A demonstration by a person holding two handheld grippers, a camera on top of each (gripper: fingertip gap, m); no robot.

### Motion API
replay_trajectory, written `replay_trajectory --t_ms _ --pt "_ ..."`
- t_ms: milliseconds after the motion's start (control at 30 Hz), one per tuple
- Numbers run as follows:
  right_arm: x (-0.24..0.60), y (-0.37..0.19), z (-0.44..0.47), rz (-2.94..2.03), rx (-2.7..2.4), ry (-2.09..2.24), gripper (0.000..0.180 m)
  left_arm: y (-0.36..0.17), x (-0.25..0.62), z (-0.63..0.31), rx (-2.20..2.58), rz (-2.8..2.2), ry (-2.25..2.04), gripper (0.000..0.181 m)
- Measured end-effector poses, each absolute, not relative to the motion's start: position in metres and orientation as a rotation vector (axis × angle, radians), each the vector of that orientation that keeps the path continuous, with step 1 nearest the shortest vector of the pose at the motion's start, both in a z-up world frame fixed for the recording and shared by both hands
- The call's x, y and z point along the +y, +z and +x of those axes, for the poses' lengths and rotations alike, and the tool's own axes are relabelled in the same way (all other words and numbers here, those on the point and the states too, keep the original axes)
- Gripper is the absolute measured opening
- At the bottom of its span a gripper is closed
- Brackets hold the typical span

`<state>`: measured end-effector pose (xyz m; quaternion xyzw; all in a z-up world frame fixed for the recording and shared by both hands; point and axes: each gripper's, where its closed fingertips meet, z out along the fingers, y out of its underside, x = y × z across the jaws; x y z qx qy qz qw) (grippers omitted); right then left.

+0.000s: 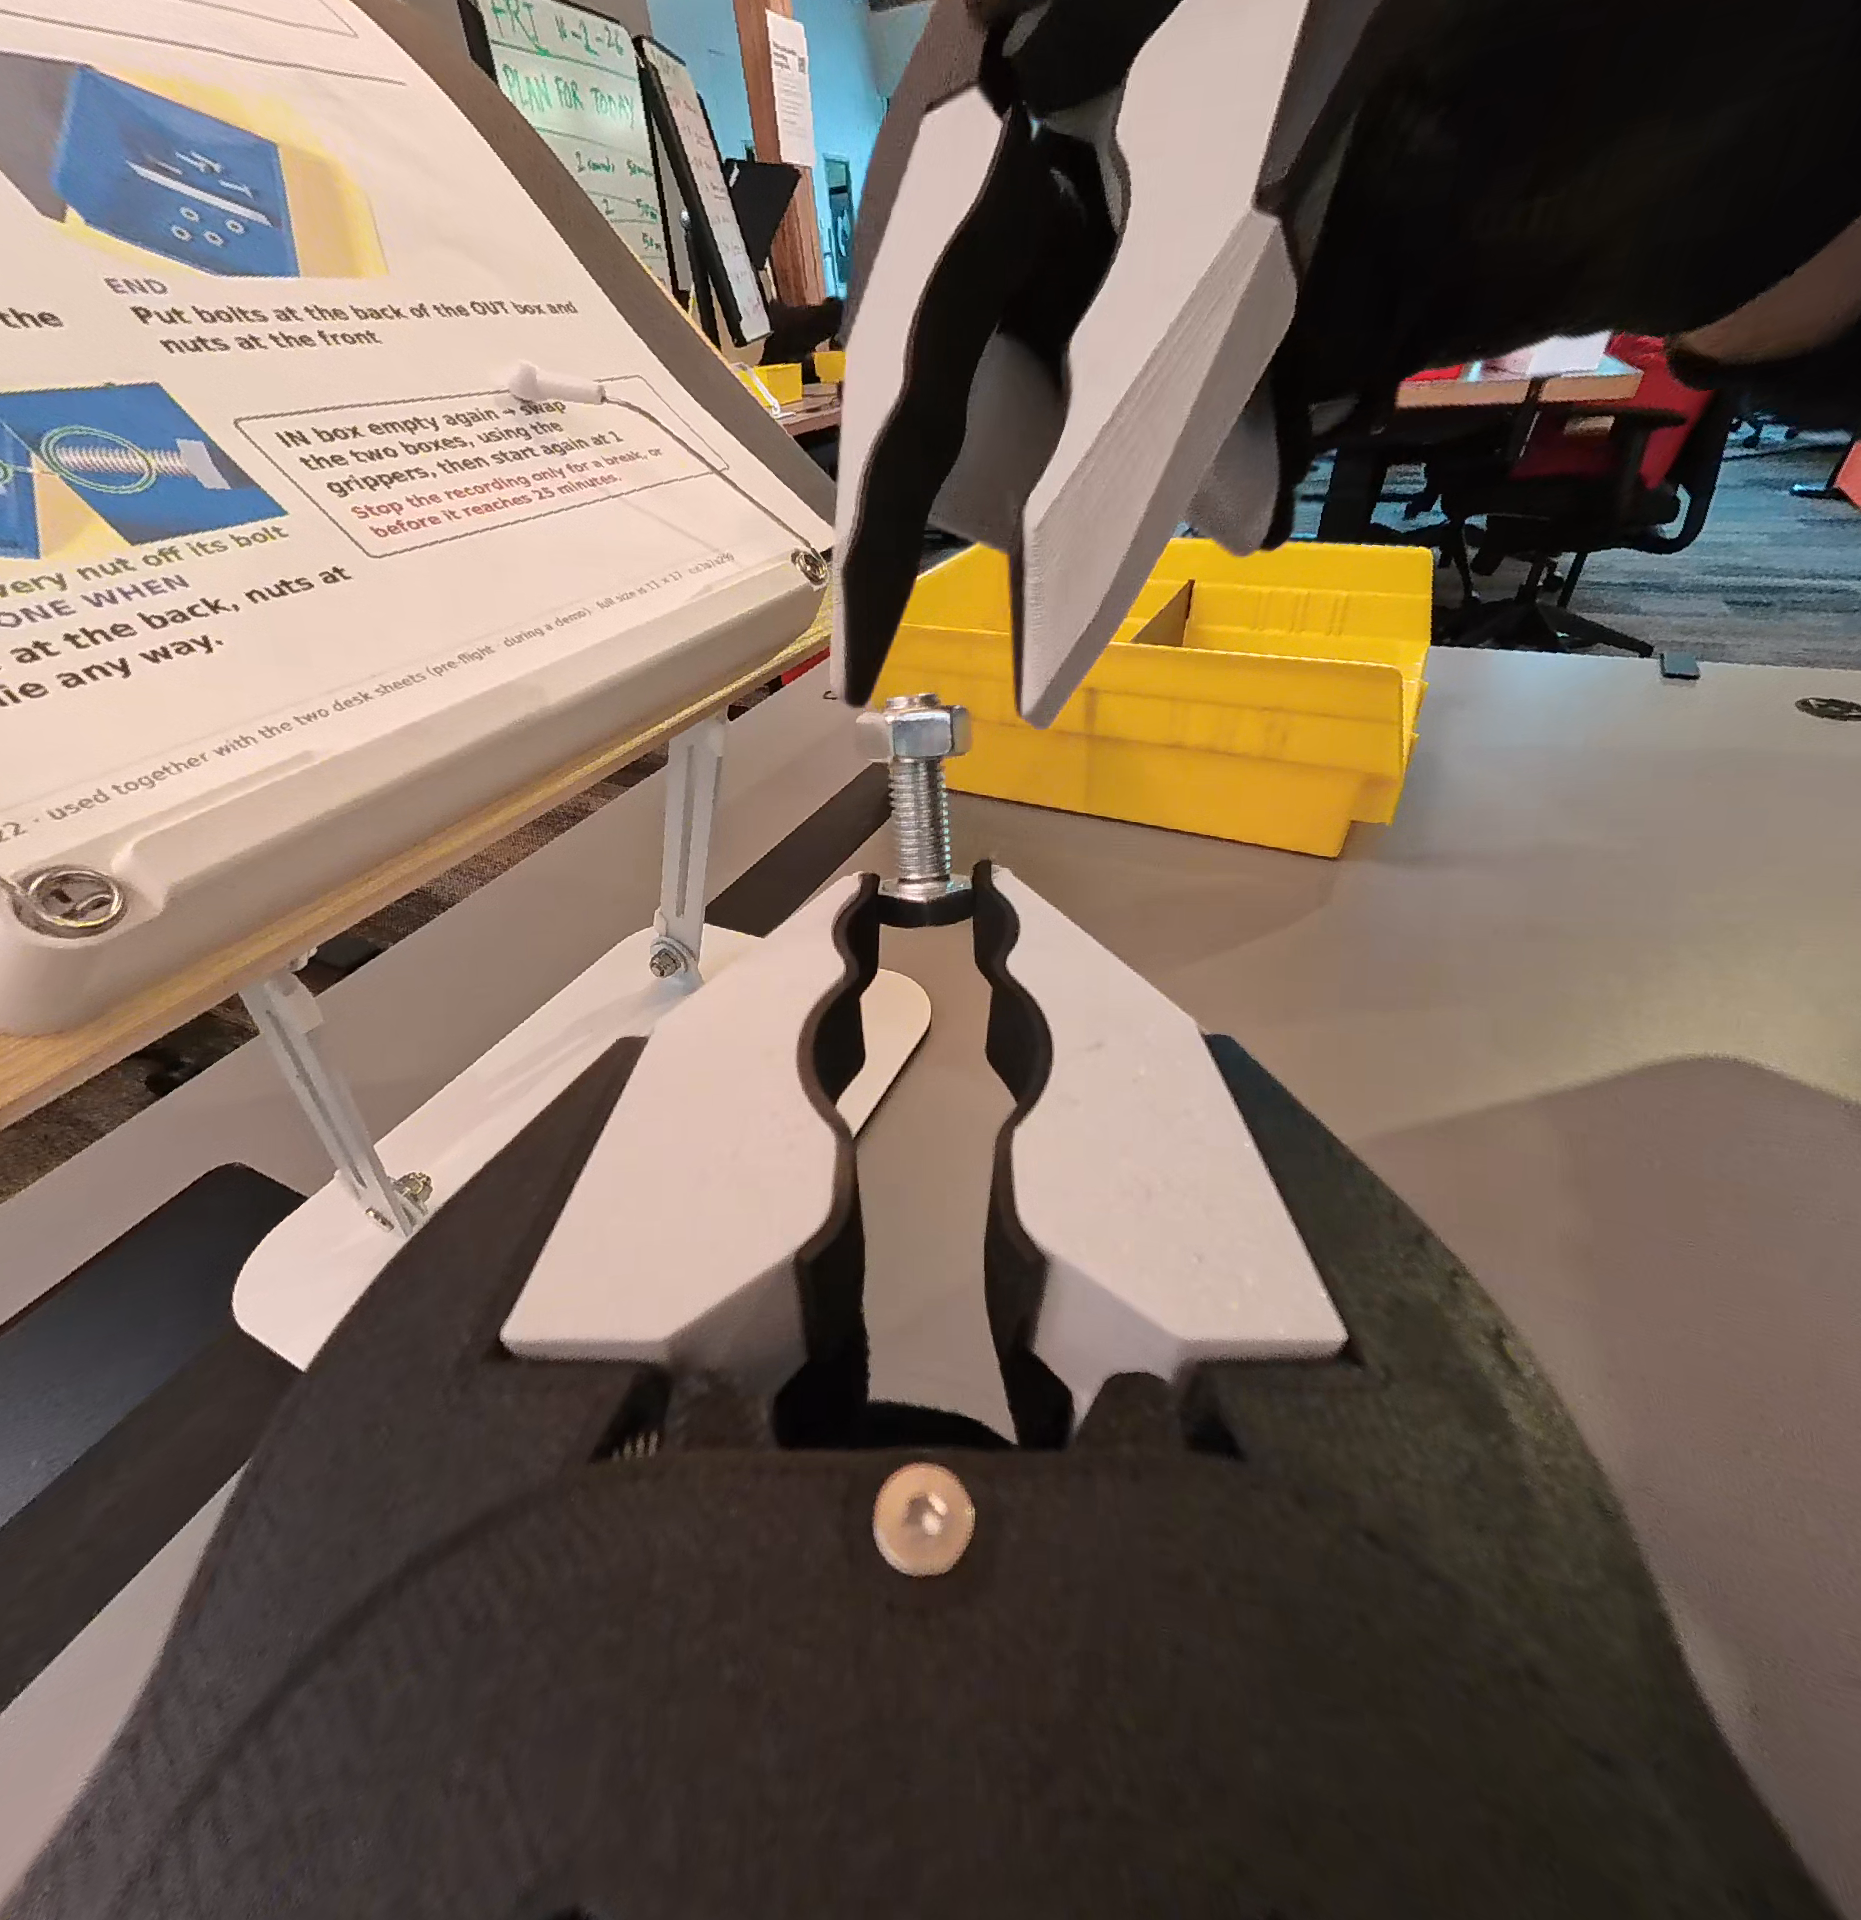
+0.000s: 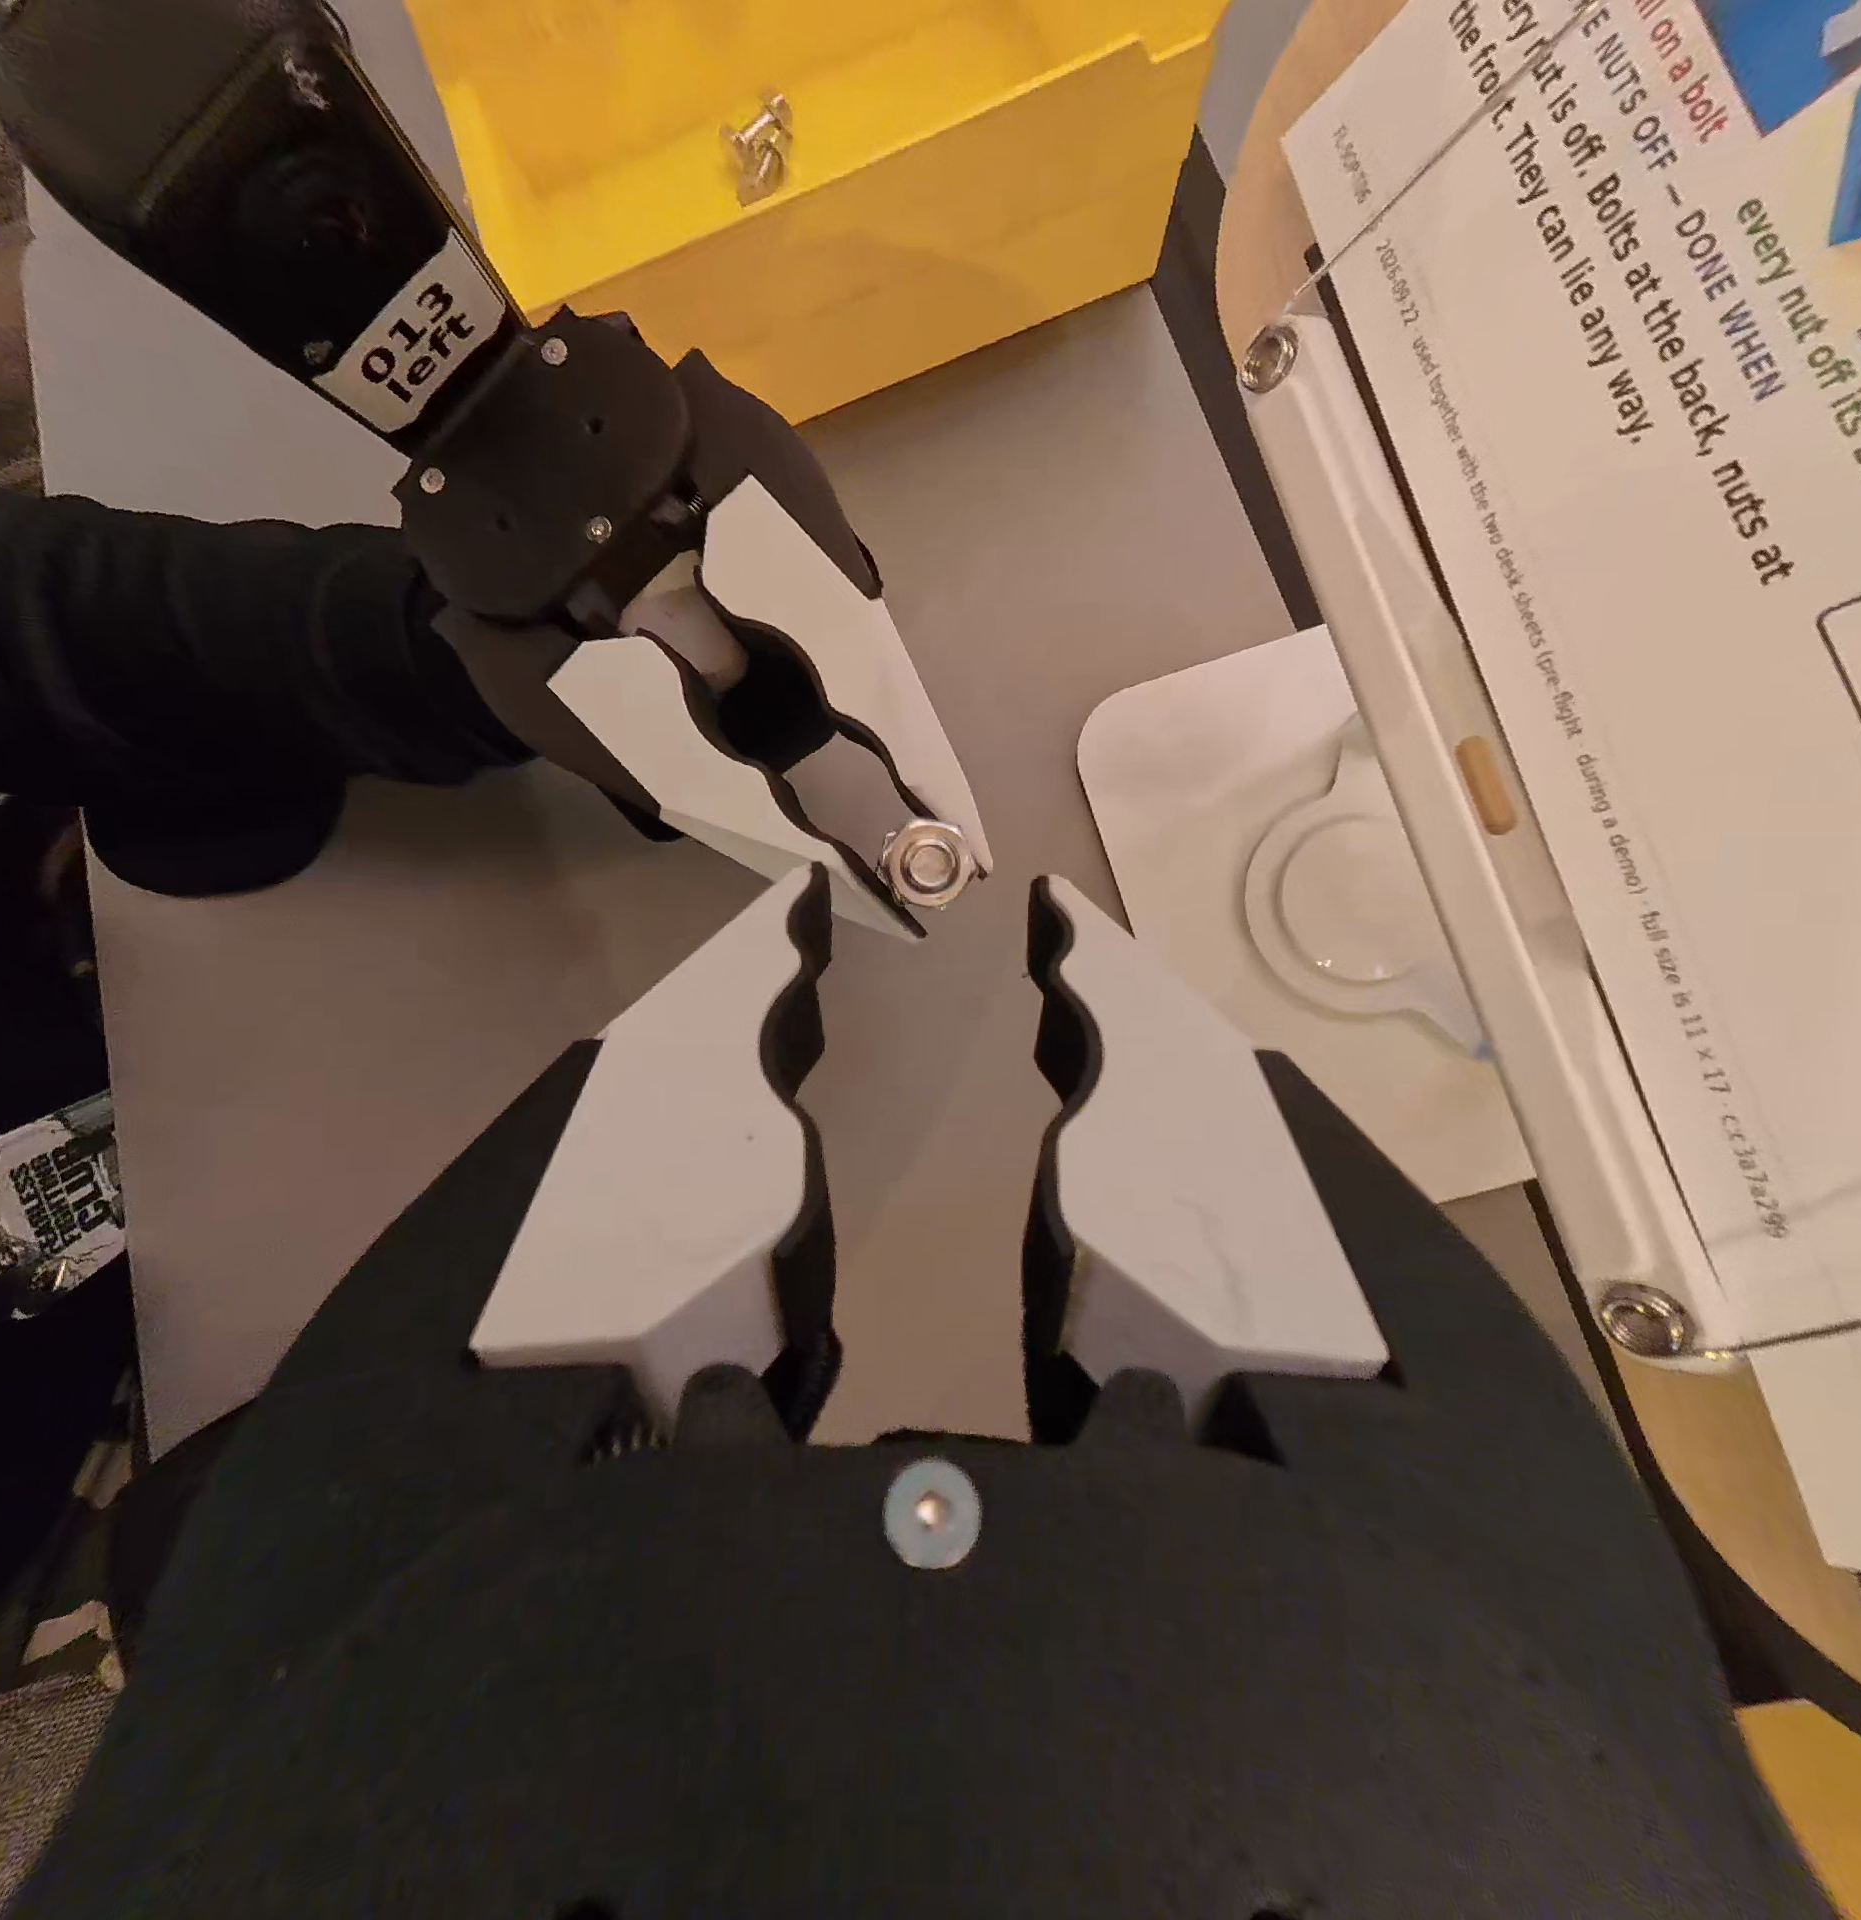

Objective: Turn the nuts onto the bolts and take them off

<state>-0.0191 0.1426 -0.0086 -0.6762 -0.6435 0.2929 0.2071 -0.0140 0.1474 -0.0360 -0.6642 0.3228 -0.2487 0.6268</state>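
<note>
In the left wrist view, the left gripper (image 1: pixel 924 902) is reaching forward over the grey table (image 1: pixel 1528 935), and its two fingertips are clamping the head of a silver bolt (image 1: pixel 918 821). The bolt is standing upright between them, with the thread pointing up. A silver hex nut (image 1: pixel 913 729) is sitting on the top end of the thread.

Just above the nut, the right gripper (image 1: pixel 941 707) is hanging with its tips pointing down. Its jaws are standing apart, one tip on each side of the nut, and they are gripping nothing; I cannot tell if a tip is touching the nut. A hand in a black glove (image 1: pixel 1528 208) is holding this gripper.

In the right wrist view, the nut (image 2: pixel 928 864) is seen from above in the tips of the left gripper (image 2: pixel 931 868), and the right gripper (image 2: pixel 931 894) is showing a wide gap just in front of it.

To the left, an instruction sheet (image 1: pixel 313 436) is lying on a tilted white stand (image 1: pixel 687 831). Behind the bolt, a yellow bin (image 1: pixel 1217 727) is standing on the table. In the right wrist view, another bolt with a nut (image 2: pixel 760 145) is lying inside this bin (image 2: pixel 905 291). Farther off, office chairs (image 1: pixel 1591 468) and whiteboards (image 1: pixel 583 135) are showing.
</note>
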Motion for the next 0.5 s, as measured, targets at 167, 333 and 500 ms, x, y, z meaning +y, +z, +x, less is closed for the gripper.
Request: replay_trajectory --t_ms 167,333,500 --pt "0.1400 -0.0139 -0.0247 -1.871 -1.825 0.813 0.025 -0.0364 0.1467 -0.0124 0.748 -1.522 -0.569 0.016" --pt "0.1393 -0.0140 -0.0271 -1.843 -1.858 0.801 0.018 -0.0366 0.1464 -0.0114 0.755 -1.521 -0.564 0.016" --pt "0.1379 -0.0141 -0.0252 -1.775 -1.941 0.728 0.017 -0.0367 0.1456 -0.0096 0.759 -1.518 -0.571 0.016"
